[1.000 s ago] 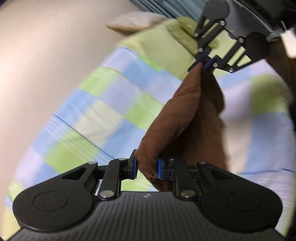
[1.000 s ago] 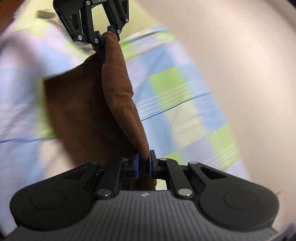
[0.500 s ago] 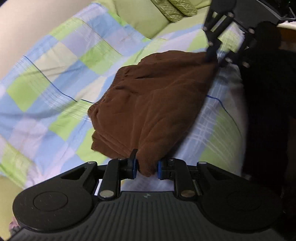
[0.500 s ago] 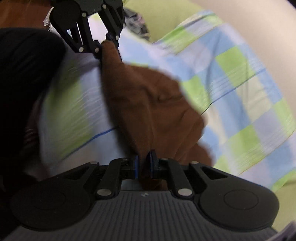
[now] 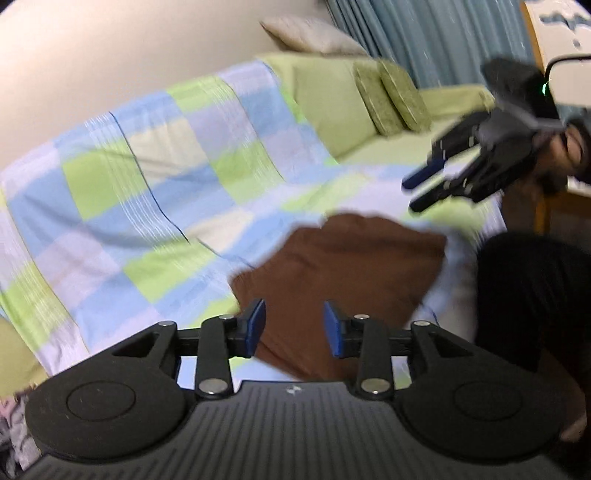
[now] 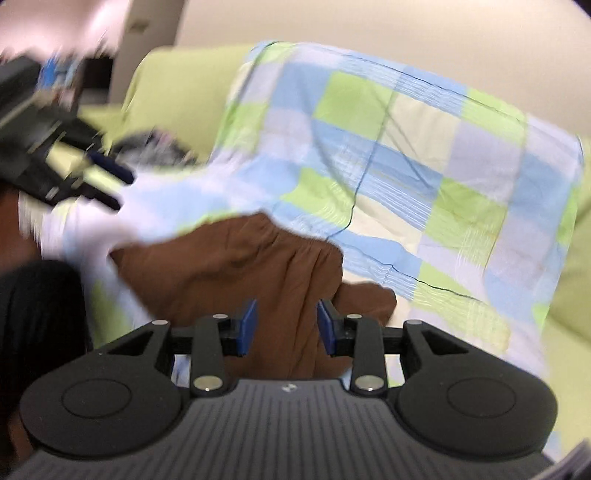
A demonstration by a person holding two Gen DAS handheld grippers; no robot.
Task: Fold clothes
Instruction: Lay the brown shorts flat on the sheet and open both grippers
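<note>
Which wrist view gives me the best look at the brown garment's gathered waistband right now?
The right wrist view: the brown garment lies on the checked sheet with its gathered waistband clear along the far edge. The left wrist view shows the same garment as a blurred flat patch; no gathers can be made out.

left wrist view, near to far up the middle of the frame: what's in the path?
Left hand-held gripper, blue pads apart and gripping nothing → brown garment lying on the sofa → checked sheet → green sofa backrest → beige pillow on top of it.
</note>
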